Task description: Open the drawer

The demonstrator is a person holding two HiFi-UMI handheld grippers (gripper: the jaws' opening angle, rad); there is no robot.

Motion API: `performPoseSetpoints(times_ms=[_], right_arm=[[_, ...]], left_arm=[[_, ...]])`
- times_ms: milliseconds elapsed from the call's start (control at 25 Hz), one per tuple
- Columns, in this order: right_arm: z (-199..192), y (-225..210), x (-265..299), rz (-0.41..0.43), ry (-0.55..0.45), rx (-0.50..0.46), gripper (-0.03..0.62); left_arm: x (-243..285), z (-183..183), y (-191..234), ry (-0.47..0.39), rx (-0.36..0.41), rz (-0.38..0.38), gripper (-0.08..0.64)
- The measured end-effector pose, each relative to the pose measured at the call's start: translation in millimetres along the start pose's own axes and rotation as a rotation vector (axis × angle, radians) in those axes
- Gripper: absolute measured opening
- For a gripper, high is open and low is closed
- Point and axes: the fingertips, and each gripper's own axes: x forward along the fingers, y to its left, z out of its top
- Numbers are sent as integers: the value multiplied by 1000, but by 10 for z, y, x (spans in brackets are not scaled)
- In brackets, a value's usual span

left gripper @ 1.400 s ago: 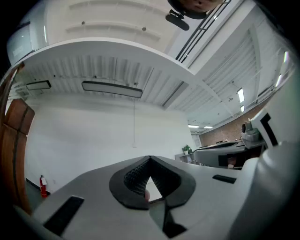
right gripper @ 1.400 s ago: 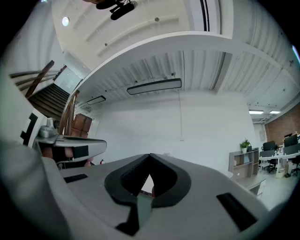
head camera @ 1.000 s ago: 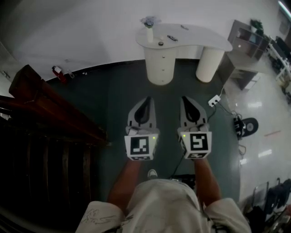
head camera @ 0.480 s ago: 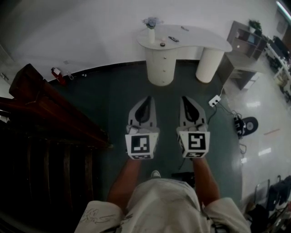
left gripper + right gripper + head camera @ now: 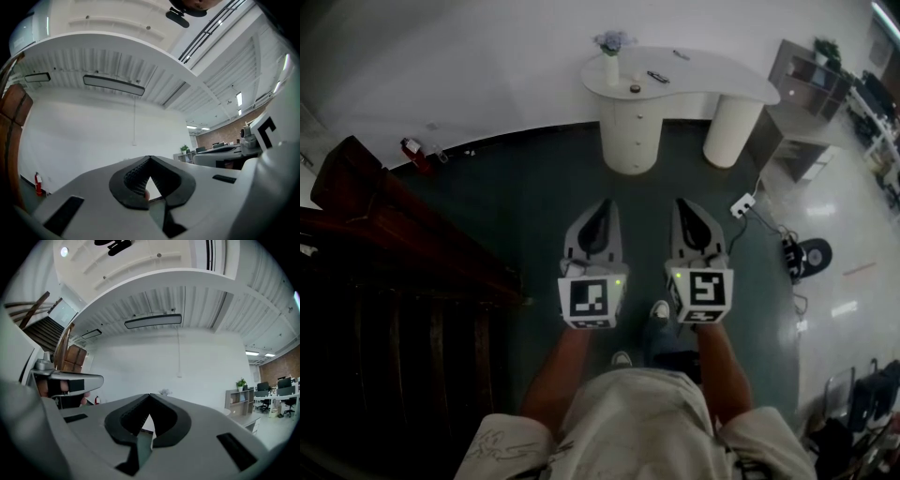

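Note:
A white desk [image 5: 712, 75] stands against the far wall in the head view. Its round pedestal [image 5: 630, 131] has a stack of drawers [image 5: 632, 120] with small knobs. My left gripper [image 5: 604, 202] and right gripper [image 5: 682, 202] are held side by side over the dark floor, well short of the pedestal and pointing toward it. In the left gripper view the left gripper [image 5: 149, 158] has its jaw tips together with nothing between them. The right gripper [image 5: 149, 395] in its own view is shut the same way and holds nothing.
A dark wooden staircase [image 5: 403, 253] fills the left side. A red fire extinguisher [image 5: 414, 150] stands by the wall. A vase [image 5: 609, 58] and small items sit on the desk. A shelf unit [image 5: 806, 89] stands at the right, and a power strip with cable [image 5: 742, 204] lies on the floor.
The person has stepped forward: a shoe now shows between the two gripper cubes. Both grippers have stayed shut and side by side, carried slightly toward the desk.

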Motion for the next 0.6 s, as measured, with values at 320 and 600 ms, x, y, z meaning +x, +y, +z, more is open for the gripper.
performPoseSetpoints(times_ms=[320, 600], right_arm=[[-187, -324, 529, 19, 26, -11, 6], [-312, -882, 1145, 17, 19, 32, 6]], left_arm=[[627, -145, -11, 3, 9, 5, 2], [1437, -332, -66, 31, 4, 11, 2]])
